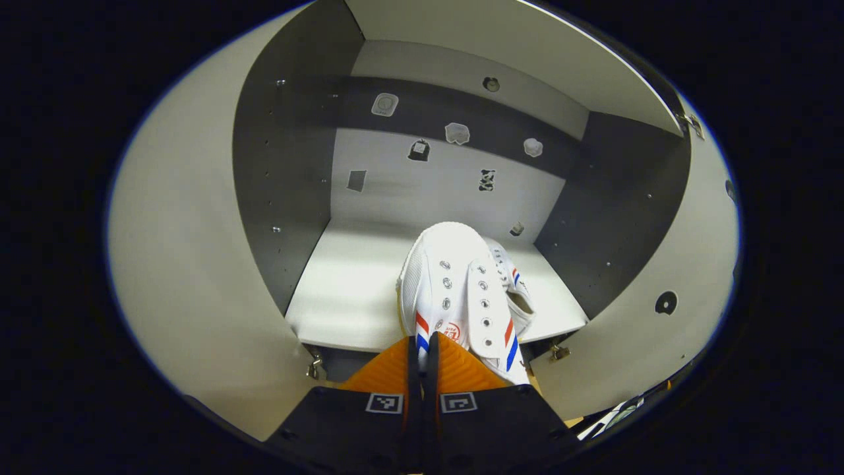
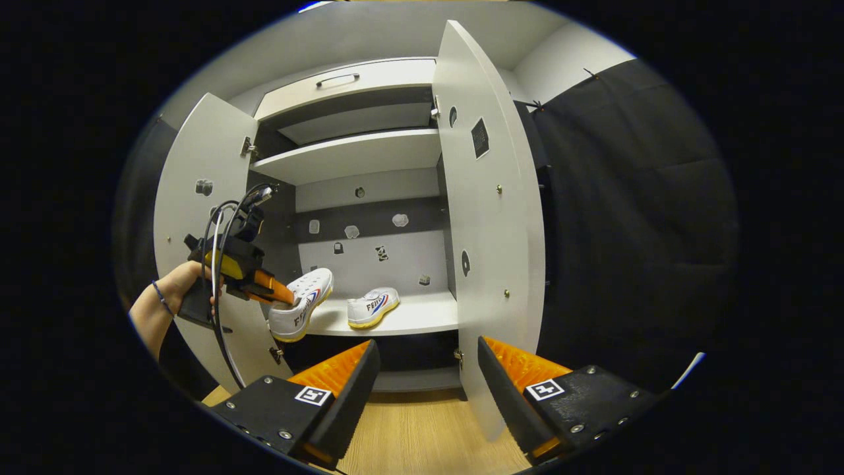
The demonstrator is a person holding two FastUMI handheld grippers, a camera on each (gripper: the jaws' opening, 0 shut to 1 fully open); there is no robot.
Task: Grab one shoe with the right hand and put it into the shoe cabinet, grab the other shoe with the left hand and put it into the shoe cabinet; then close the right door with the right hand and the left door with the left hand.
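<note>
The left hand-held gripper (image 1: 422,349) grips the second shoe (image 1: 461,290) by its collar, heel overhanging the shelf (image 2: 422,316) edge; it should push deeper, level, beside the placed shoe (image 2: 373,307) before letting go. The right hand-held gripper (image 2: 427,376) hangs spread, empty

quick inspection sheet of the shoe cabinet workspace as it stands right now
surface: pale cabinet shelf carries one shoe; wood floor lies below.
job's things: first shoe lies flat on the shelf; second shoe is held at the shelf's front edge, heel overhanging; left door and right door both open.
clutter: nothing seen.
grippers: left tool shut on the second shoe; right tool open, holding nothing, back from the cabinet.
cables: black cable loops off the left tool.
surroundings: a hand holds the left tool; upper shelf; drawer on top.
</note>
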